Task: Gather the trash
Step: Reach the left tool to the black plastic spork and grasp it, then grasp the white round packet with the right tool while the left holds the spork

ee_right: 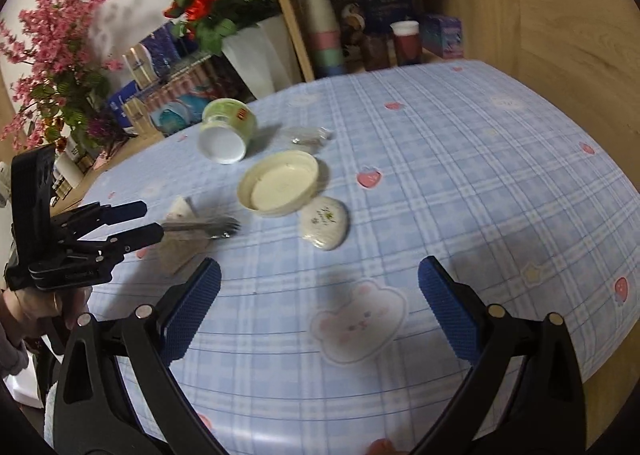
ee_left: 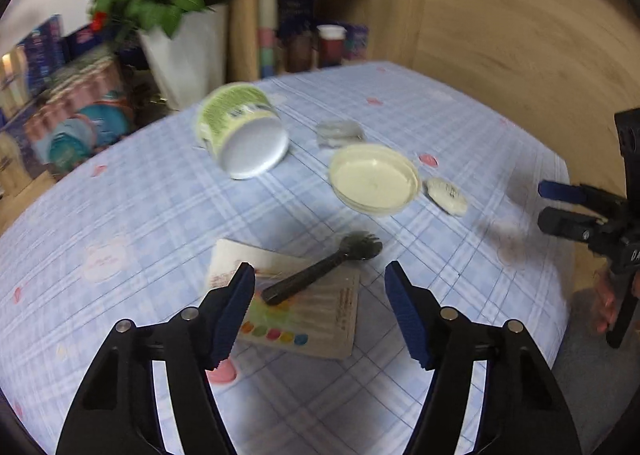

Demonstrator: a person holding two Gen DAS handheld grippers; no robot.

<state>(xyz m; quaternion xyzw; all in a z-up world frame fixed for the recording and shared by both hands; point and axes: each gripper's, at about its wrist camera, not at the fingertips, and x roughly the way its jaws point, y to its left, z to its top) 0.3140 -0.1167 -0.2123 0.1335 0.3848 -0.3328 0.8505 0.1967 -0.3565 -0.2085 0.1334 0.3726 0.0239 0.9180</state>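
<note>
Trash lies on the blue checked tablecloth. A green paper cup lies on its side, also in the right wrist view. A cream plastic lid sits beside a small white sachet and a crumpled clear wrapper. A black plastic fork rests on a flat printed packet. My left gripper is open, just above the fork and packet. My right gripper is open and empty above bare cloth.
A white vase of red flowers stands off the table's far left corner, with boxes beside it. A wooden shelf behind holds stacked cups and jars. Pink blossoms stand at the left. A wooden wall runs along the right.
</note>
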